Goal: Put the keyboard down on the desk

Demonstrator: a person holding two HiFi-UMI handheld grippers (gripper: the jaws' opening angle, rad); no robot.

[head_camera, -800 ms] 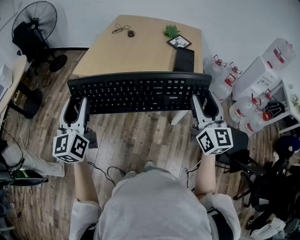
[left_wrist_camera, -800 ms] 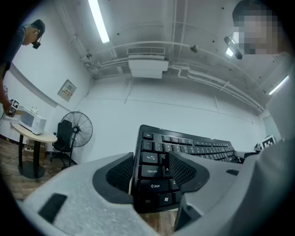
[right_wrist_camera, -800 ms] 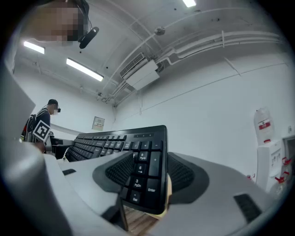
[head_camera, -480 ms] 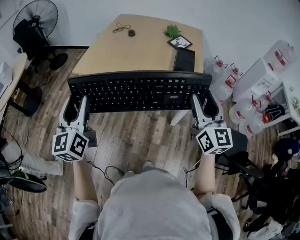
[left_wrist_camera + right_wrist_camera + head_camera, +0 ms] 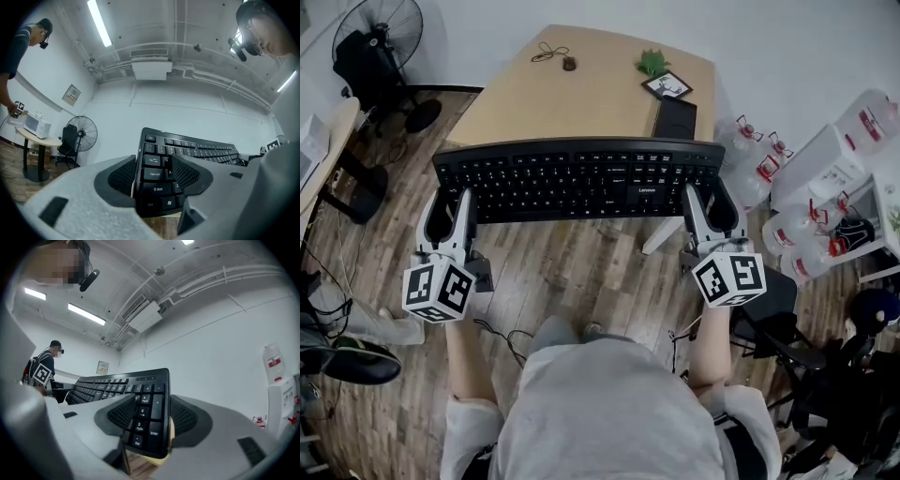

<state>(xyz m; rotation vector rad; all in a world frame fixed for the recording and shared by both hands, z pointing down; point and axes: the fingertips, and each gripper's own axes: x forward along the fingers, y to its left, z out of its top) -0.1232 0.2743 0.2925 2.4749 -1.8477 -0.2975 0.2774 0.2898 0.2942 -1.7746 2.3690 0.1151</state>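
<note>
Both arms reach forward, bare forearms roughly parallel: left forearm [image 5: 465, 361], right forearm [image 5: 711, 349]. Elbows sit near the torso.

Left gripper [image 5: 450, 199] and right gripper [image 5: 711, 195] are level with each other and well apart, jaws pointing away from the body. Marker cubes sit at the near ends: left cube [image 5: 439, 291], right cube [image 5: 728, 279].

Left jaws stand wide, clamped across the left end of the keyboard [image 5: 581, 178], ribbed pads [image 5: 123, 174] on either side of it. Right jaws are equally wide, clamped across the right end.

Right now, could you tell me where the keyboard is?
Head view, centre: the keyboard hangs between the left gripper and right gripper, gripped at both ends, in front of the desk.
</note>
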